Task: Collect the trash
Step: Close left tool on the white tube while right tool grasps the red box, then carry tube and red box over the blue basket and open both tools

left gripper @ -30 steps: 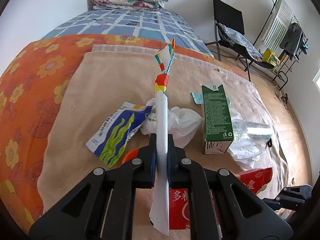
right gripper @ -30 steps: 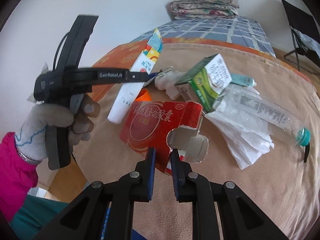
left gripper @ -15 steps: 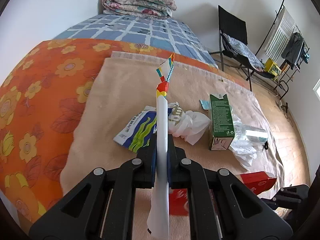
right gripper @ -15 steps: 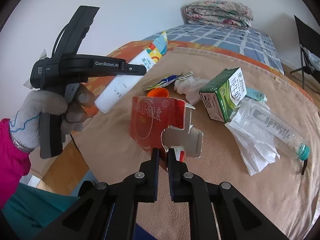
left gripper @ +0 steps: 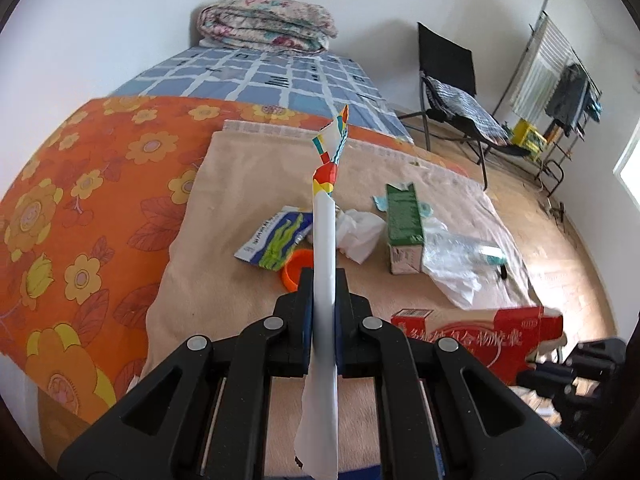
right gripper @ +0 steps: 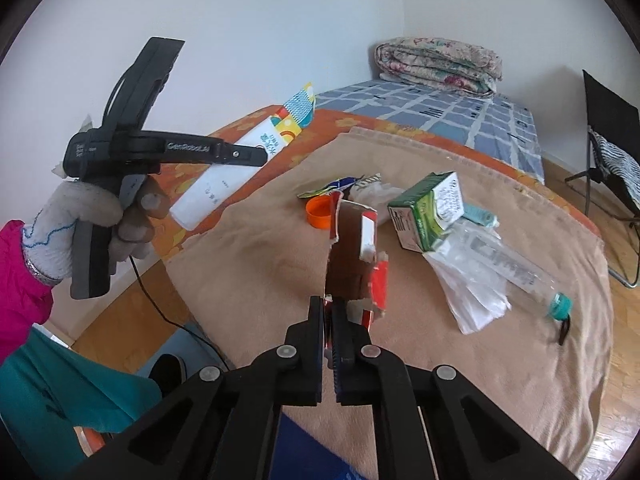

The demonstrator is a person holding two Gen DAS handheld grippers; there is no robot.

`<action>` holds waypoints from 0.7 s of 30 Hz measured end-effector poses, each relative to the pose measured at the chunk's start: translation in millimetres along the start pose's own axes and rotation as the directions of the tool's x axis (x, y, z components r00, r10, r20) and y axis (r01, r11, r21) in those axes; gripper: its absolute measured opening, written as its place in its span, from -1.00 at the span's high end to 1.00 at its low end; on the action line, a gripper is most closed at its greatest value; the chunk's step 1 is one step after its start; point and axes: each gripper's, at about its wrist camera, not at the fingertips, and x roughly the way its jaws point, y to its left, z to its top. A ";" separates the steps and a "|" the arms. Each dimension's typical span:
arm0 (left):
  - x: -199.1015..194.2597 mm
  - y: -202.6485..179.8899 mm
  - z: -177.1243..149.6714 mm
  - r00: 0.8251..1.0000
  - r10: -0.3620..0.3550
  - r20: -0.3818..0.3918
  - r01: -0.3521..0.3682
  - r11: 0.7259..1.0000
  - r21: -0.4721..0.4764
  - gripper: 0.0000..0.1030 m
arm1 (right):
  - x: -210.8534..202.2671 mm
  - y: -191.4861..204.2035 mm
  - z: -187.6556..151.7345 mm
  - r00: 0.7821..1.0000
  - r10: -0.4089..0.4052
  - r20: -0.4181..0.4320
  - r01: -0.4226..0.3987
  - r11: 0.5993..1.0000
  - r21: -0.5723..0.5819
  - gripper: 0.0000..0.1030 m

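My left claw [left gripper: 324, 320] is clenched on a flat white tube [left gripper: 325, 248], which runs up between the fingers, its coloured end above the tan blanket [left gripper: 240, 280]; my right claw [right gripper: 329, 332] has just been closing and now grips the torn red box [right gripper: 352, 256] by its lower edge, the box standing straight up ahead of the jaws, clear of the blanket; on the blanket beyond lie an orange cap [right gripper: 319, 211], a green carton [right gripper: 430, 210], a clear bottle [right gripper: 508, 264] on crumpled tissue [right gripper: 472, 296], and a blue-green wrapper [left gripper: 276, 240]; my gloved left hand [right gripper: 92, 220] shows in the right view.
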 end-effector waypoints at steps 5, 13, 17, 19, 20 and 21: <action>-10.9 -20.3 -10.7 1.000 -0.027 -0.005 0.027 0.999 0.027 0.88 | -17.1 5.3 -9.4 1.000 -0.030 0.008 0.030 0.999 -0.019 0.98; -37.6 -56.4 -34.2 0.997 -0.076 0.000 0.076 0.994 0.078 0.88 | -44.0 14.6 -28.0 1.000 -0.006 0.019 0.006 1.000 -0.025 0.98; -49.8 -69.2 -50.6 0.993 -0.118 -0.007 0.118 0.990 0.077 0.88 | -60.4 19.3 -39.8 1.000 0.009 0.030 -0.008 0.999 -0.041 0.98; -55.5 -76.8 -59.9 0.991 -0.132 -0.010 0.133 0.987 0.086 0.88 | -69.3 22.1 -47.6 0.999 0.020 0.037 -0.018 0.999 -0.052 0.98; -57.6 -79.0 -63.3 0.991 -0.136 -0.010 0.136 0.987 0.090 0.88 | -74.4 23.3 -52.8 0.999 0.024 0.038 -0.022 0.998 -0.057 0.98; -60.4 -82.5 -68.5 0.990 -0.142 -0.010 0.142 0.985 0.096 0.88 | -78.0 23.8 -57.2 0.999 0.029 0.038 -0.027 0.998 -0.059 0.98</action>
